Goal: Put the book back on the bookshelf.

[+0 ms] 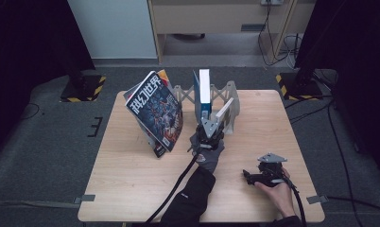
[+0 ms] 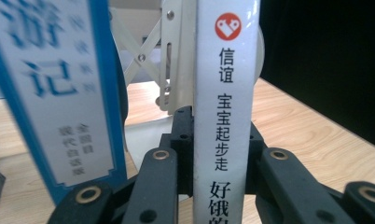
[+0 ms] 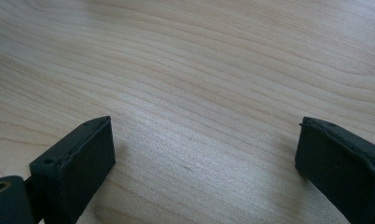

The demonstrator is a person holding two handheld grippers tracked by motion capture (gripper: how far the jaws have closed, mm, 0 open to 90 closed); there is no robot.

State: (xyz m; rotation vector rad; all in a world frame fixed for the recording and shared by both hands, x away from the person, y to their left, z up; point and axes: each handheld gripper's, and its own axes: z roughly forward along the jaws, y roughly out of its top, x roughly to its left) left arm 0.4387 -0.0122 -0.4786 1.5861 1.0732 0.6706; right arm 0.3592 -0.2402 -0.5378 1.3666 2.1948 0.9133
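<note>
While the left gripper (image 1: 211, 124) pinches the white book (image 2: 225, 107), it next needs seating in the rack (image 1: 228, 97); right gripper (image 1: 250, 176) rests spread.

The left claw (image 1: 211, 124) is held out over the middle of the bench (image 1: 131, 184) by a gloved hand (image 1: 208, 151) on a dark-sleeved forearm that comes in from the bottom edge, its cable trailing back beside the sleeve. In the left gripper view its two black jaws stand close together, pressed on either side of a thin white book spine (image 2: 223, 116). The right claw (image 1: 248, 176) lies low near the bench's front right, in a bare hand (image 1: 277, 188), jaws spread wide with nothing between them.
</note>
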